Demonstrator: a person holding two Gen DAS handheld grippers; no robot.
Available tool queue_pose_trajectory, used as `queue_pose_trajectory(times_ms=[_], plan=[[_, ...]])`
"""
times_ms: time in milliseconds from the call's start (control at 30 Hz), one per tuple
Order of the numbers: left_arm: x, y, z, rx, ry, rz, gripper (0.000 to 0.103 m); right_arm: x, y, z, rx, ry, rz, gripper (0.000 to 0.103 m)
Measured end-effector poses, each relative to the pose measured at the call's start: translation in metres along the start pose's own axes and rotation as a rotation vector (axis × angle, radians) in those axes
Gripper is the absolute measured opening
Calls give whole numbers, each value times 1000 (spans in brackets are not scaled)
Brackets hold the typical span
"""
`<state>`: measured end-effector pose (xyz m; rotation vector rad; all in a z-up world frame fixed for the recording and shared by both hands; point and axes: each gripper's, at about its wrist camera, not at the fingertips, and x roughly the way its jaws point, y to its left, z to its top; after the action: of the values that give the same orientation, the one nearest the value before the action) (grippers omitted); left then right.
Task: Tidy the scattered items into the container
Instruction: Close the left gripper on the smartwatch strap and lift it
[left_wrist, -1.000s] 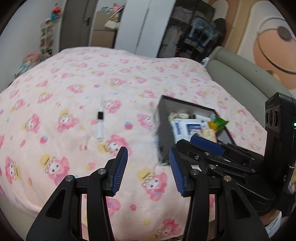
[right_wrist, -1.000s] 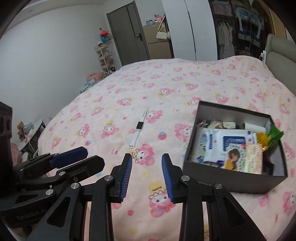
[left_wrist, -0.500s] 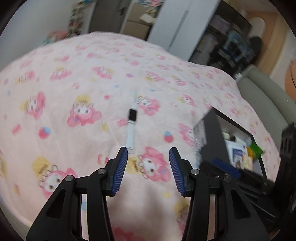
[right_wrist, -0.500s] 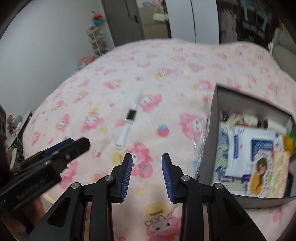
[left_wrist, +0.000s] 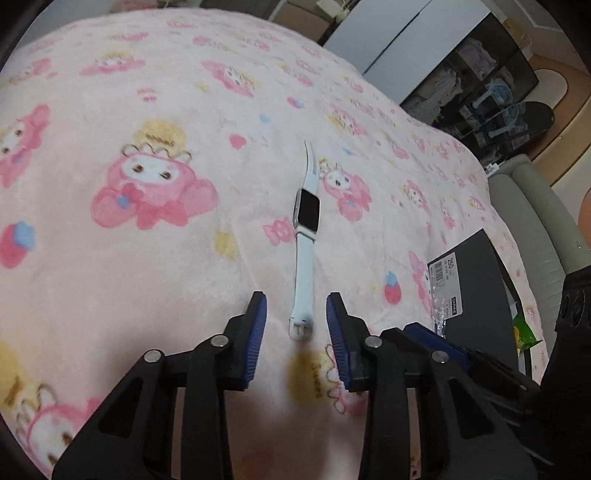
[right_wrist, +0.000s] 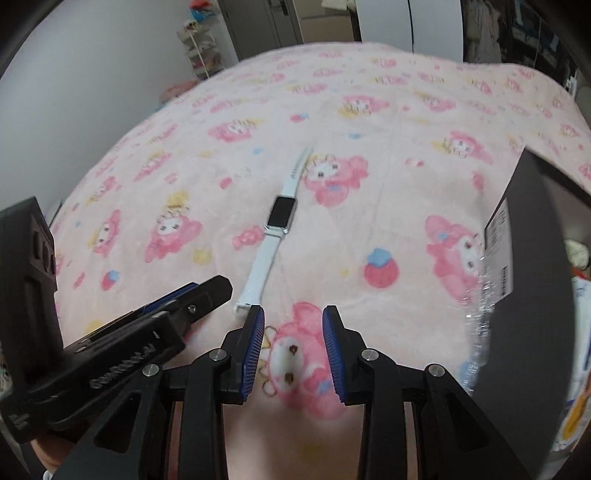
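Note:
A white-strapped smartwatch (left_wrist: 306, 218) with a dark square screen lies flat on the pink cartoon-print blanket; it also shows in the right wrist view (right_wrist: 273, 229). My left gripper (left_wrist: 295, 314) is open, low over the blanket, its blue pads either side of the strap's near end. My right gripper (right_wrist: 293, 332) is open and empty, just right of the strap's end. The dark cardboard box (left_wrist: 476, 280) sits to the right, partly filled; its wall shows in the right wrist view (right_wrist: 532, 258).
The left gripper's body (right_wrist: 122, 332) lies close beside the right one. A grey sofa (left_wrist: 532, 229) borders the bed on the right. Wardrobes and shelves stand beyond the bed (right_wrist: 369, 92).
Both grippers have moved forward and down toward the watch. The left gripper now straddles the strap's near end. The box has slid to the right edge of both views.

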<state>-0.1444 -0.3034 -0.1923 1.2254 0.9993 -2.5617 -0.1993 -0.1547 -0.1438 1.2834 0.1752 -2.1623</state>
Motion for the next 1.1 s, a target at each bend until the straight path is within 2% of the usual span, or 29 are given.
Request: queue_pose_trajectory(times_ms=[67, 200, 233, 267, 333, 367, 400, 733, 1000, 1100], plan=[[13, 2, 4, -4, 38, -11, 30, 8, -1, -2, 9, 13, -63, 27], [31, -1, 5, 8, 85, -5, 30, 11, -2, -10, 15, 19, -65, 27], [32, -3, 3, 16, 88, -6, 27, 11, -3, -12, 15, 20, -65, 27], [33, -6, 2, 23, 90, -7, 16, 11, -4, -14, 16, 18, -72, 27], [31, -7, -1, 25, 93, -13, 13, 9, -8, -16, 29, 18, -66, 27], [27, -8, -3, 26, 90, -29, 5, 8, -11, -17, 37, 17, -63, 27], [24, -10, -4, 26, 87, -45, 3, 7, -13, -18, 44, 17, -59, 27], [-16, -44, -48, 73, 103, -115, 2, -21, -26, -49, 104, 31, -5, 27], [-33, -70, -105, 78, 188, -175, 2, -86, -47, -111, 139, 6, 15, 27], [-31, -85, -128, 42, 222, -244, 2, -106, -63, -129, 161, -8, 8, 27]])
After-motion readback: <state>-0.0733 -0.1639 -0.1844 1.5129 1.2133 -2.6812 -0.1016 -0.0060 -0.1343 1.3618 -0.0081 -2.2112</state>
